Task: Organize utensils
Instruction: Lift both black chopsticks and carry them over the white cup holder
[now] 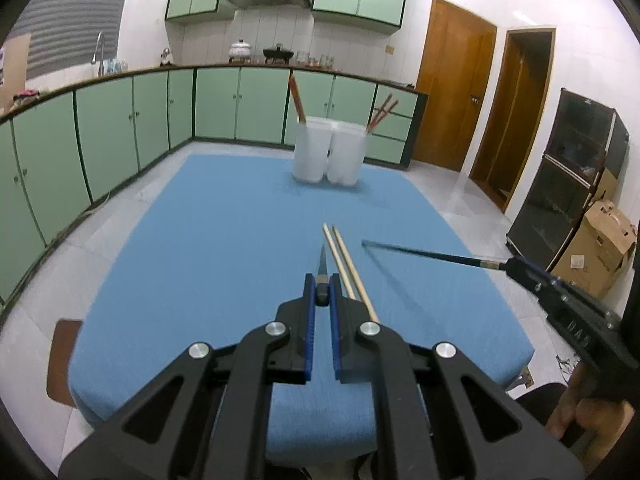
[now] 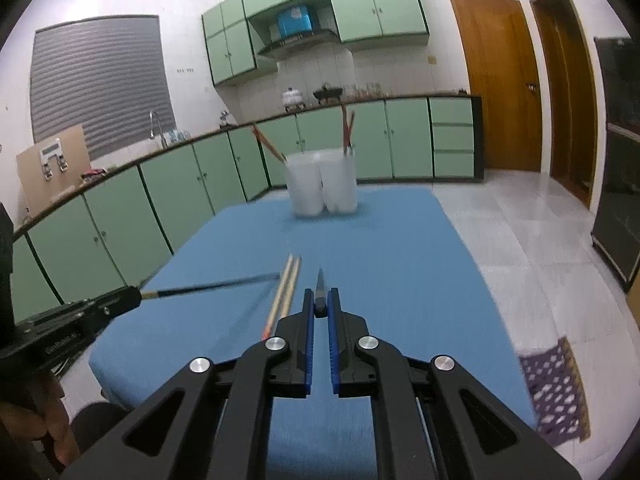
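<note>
My left gripper (image 1: 321, 289) is shut on a dark chopstick (image 1: 322, 265) that points forward above the blue table (image 1: 224, 240). My right gripper (image 2: 321, 303) is shut on another dark chopstick (image 2: 319, 282). Each held chopstick shows from the other wrist view, on the right in the left wrist view (image 1: 420, 253) and on the left in the right wrist view (image 2: 216, 286). Two light wooden chopsticks (image 1: 347, 265) lie side by side on the cloth between the grippers, also in the right wrist view (image 2: 289, 285). Two white cups (image 1: 329, 151) stand at the far end, each with reddish chopsticks (image 1: 297, 99) inside.
Green kitchen cabinets (image 1: 120, 120) run along the left and back. Wooden doors (image 1: 452, 84) and a black cabinet (image 1: 568, 168) with a cardboard box (image 1: 600, 248) stand at the right. A patterned mat (image 2: 556, 392) lies on the floor right of the table.
</note>
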The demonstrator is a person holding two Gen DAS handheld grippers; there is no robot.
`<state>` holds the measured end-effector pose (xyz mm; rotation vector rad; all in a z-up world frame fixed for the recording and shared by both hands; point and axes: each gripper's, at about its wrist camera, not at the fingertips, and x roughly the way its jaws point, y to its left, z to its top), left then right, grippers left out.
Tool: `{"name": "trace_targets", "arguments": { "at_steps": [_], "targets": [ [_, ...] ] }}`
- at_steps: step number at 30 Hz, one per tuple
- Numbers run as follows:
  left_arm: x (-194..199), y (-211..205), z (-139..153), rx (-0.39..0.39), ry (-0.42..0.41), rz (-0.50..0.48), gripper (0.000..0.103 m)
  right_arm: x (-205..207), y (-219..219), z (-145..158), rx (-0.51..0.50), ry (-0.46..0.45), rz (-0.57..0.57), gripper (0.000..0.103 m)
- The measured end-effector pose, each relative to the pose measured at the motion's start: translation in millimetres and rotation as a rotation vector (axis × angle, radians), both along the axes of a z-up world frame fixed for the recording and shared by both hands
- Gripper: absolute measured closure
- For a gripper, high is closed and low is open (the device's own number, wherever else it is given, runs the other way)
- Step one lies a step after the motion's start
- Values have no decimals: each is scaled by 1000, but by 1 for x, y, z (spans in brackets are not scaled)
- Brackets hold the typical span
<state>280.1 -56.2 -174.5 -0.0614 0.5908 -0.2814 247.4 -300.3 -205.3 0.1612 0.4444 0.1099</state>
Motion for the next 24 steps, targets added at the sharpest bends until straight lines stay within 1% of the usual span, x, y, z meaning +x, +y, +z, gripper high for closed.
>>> {"name": "trace_targets", "arguments": {
  "at_steps": [3, 5, 8, 11, 14, 19, 24],
  "targets": [
    [6, 0, 12, 8, -22, -8, 97, 6, 3, 21, -21, -29, 21, 96],
    [13, 1, 23, -1, -26, -18, 97, 14, 5, 34, -35, -43, 39, 96],
    [22, 0, 37, 16, -46, -33, 97, 31, 8, 51, -62, -50, 66, 96],
    [36, -2, 46, 18, -42, -51, 97, 49, 13, 65, -88, -47, 89, 97],
    [50, -3, 54, 20, -38, -65, 97, 68, 20, 75, -121, -37, 110, 97],
    [70, -4, 60, 16, -7, -86, 97, 96, 31, 86, -166, -8, 152, 97],
    [89, -7, 68, 26, 11, -103, 97, 124, 31, 95, -159, 45, 187, 97]
  ]
}}
